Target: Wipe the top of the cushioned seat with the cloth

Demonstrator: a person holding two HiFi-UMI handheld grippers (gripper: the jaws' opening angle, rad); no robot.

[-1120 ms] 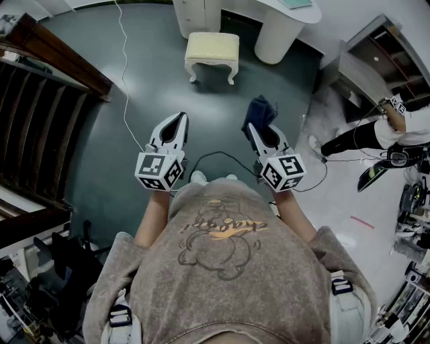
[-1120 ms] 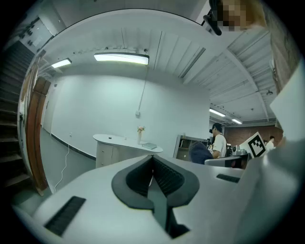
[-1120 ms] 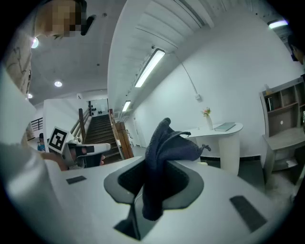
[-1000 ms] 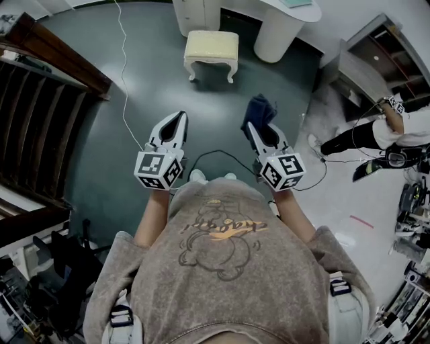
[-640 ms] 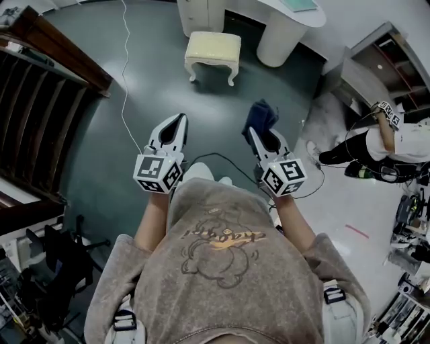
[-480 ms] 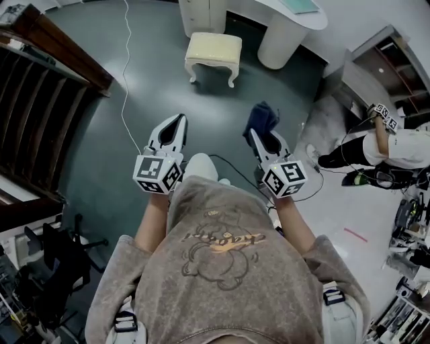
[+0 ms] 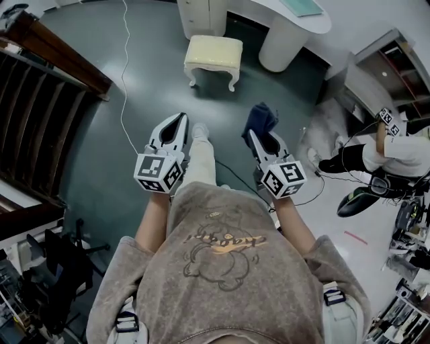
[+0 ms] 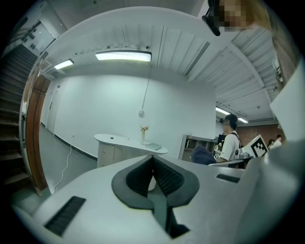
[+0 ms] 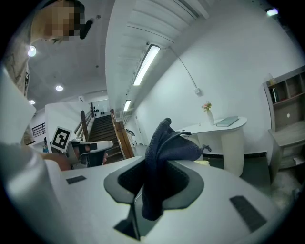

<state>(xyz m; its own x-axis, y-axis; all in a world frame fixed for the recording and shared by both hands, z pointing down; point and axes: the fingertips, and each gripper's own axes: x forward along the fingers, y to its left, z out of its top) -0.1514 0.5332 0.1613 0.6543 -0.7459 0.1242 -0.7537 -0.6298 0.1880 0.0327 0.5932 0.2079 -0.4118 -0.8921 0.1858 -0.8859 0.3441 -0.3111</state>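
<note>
The cushioned seat point(image 7: 213, 53), a cream stool with a pale yellow top, stands on the dark floor well ahead of me, near the white desk. My right gripper point(image 7: 258, 132) is shut on a dark blue cloth point(image 7: 261, 117); in the right gripper view the cloth point(image 9: 164, 147) bunches up out of the closed jaws. My left gripper point(image 7: 178, 118) is held level beside it, shut, with nothing in it. In the left gripper view the left gripper point(image 8: 153, 162) has its ribbed pads pressed together. Both grippers are well short of the seat.
A curved white desk point(image 7: 279, 17) stands behind the seat. A wooden staircase point(image 7: 40, 87) runs along the left. A white cable point(image 7: 123, 74) trails across the floor. Another person point(image 7: 390, 144) with a gripper stands at the right by shelving point(image 7: 376, 64). My leg point(image 7: 200, 158) steps forward between the grippers.
I have walked forward: my leg has swung out between the grippers and the seat sits slightly nearer. The person at the right has shifted. Both grippers keep their pose.
</note>
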